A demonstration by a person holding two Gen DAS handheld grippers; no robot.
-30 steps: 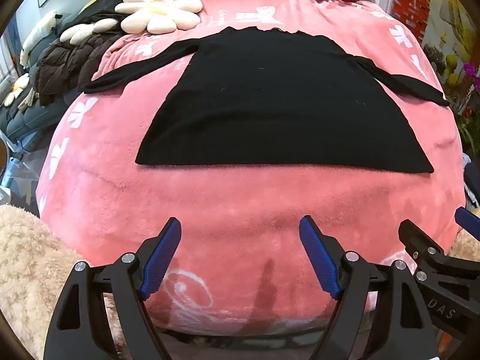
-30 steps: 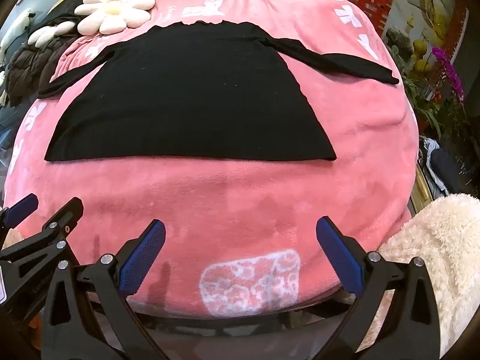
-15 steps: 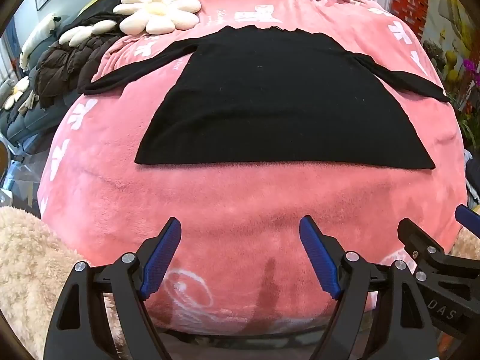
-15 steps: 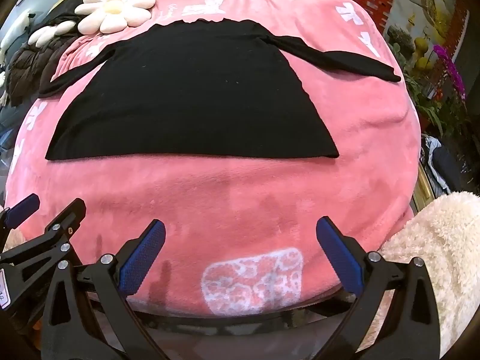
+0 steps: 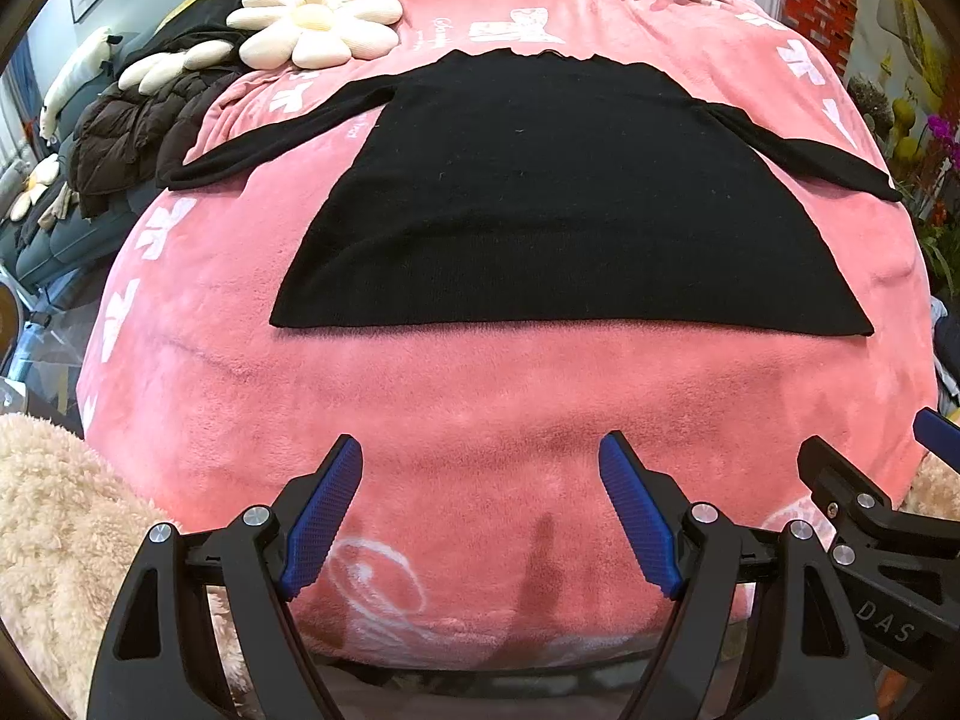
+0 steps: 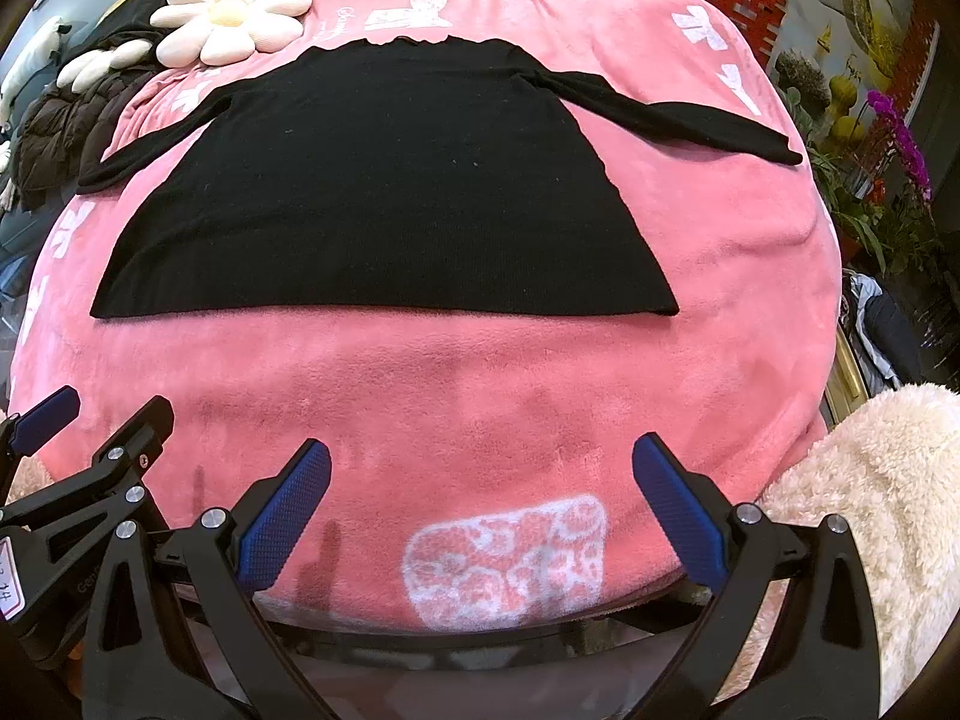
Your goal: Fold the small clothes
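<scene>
My left gripper (image 5: 480,510) and right gripper (image 6: 480,510), both with blue-padded black fingers, hang side by side with jaws spread wide and empty, short of the black long-sleeved knit top (image 5: 558,210). The top lies flat on the pink plush blanket (image 5: 510,420), sleeves out to both sides. Beyond its left sleeve sits a cream daisy-shaped cushion (image 5: 315,18).
</scene>
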